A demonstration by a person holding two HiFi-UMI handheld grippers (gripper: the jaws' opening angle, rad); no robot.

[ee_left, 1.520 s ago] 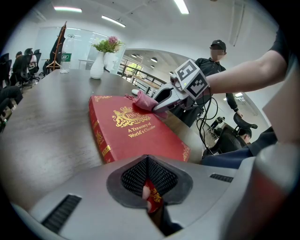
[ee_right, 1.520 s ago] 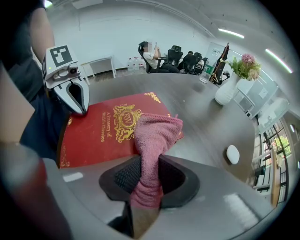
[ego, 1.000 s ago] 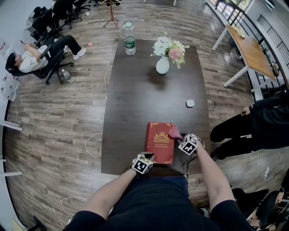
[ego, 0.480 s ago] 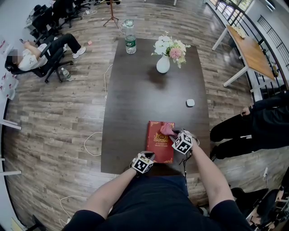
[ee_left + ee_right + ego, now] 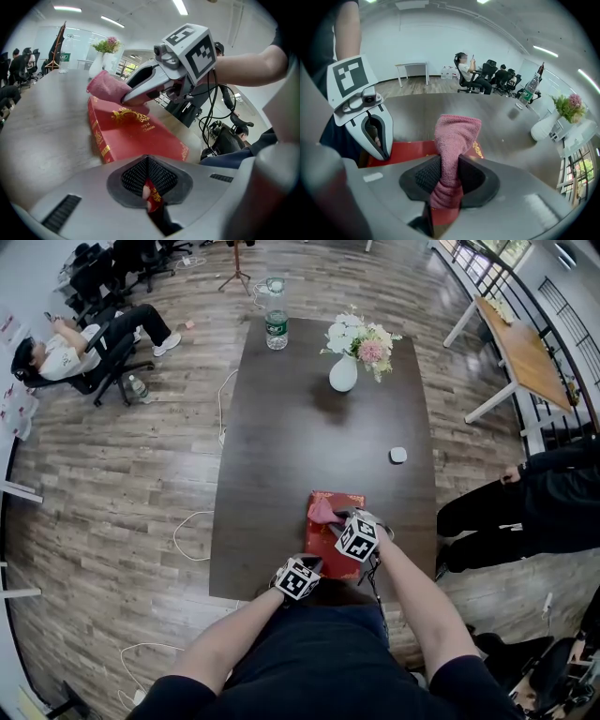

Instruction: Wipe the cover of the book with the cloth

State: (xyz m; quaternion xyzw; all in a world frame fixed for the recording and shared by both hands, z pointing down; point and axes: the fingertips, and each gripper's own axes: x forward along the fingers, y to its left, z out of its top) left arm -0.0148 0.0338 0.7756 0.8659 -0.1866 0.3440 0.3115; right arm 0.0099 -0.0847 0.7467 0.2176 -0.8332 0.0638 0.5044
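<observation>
While you look down along the dark table (image 5: 319, 427), your left gripper (image 5: 309, 568) sits at its near edge, the jaws pressed together on the near edge of the red book (image 5: 323, 542); in the left gripper view a sliver of red cover with gold print shows between them. From that pinch the book (image 5: 136, 136) lies flat and runs away from you, spine to the left. Just right of it, over the far part of the cover, your right gripper (image 5: 334, 520) reaches in from the right, its jaws clamped on the pink cloth (image 5: 322, 511). The cloth (image 5: 452, 140) fills the gap between those jaws, and its bunched free end sticks out past the tips and rests on the far-left part of the cover. Farther right, a small white object (image 5: 398, 455) sits on the table, well apart from the book.
</observation>
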